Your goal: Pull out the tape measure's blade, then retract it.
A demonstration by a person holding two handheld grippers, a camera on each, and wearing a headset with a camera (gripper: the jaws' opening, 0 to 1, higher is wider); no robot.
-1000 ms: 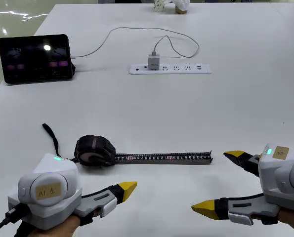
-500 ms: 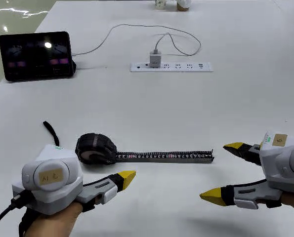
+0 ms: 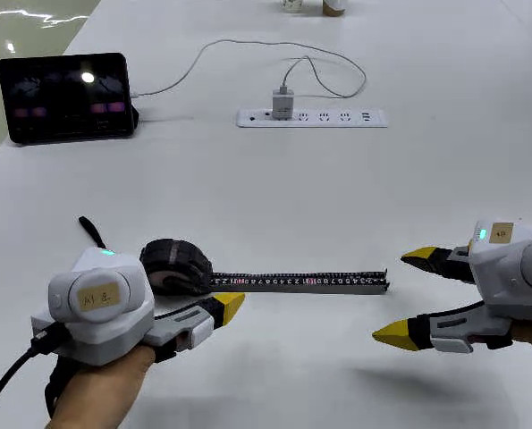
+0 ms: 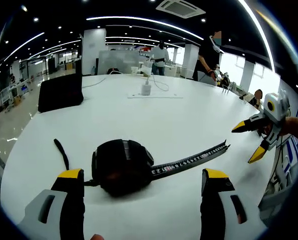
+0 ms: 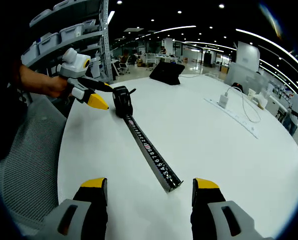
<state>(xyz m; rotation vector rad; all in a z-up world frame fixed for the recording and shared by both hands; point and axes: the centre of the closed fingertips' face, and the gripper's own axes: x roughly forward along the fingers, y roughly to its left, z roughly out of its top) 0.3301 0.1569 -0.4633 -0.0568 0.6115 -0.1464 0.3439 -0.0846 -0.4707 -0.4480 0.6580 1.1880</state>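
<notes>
Tape measure (image 3: 174, 266): blade (image 3: 301, 282) out flat on table (image 3: 337, 197). Left hand-held gripper (image 4: 143, 176) spread wide, flanking it, likely to steady it. Right hand-held gripper (image 3: 405, 295) spread wide, off blade's end.

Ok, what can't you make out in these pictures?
Head view: tape measure case partly behind the left gripper.
Blade numerals: too small in the head view.
Tablet screen: dark with glare, content unreadable.
Two small objects at the head view's top edge: cut off.

Head view: left tool (image 3: 207, 288) far jaw hidden behind own body, which covers part of tape case (image 3: 178, 265). Blade (image 3: 301, 282) numerals too small. Right tool (image 3: 400, 295) body cut by edge.
</notes>
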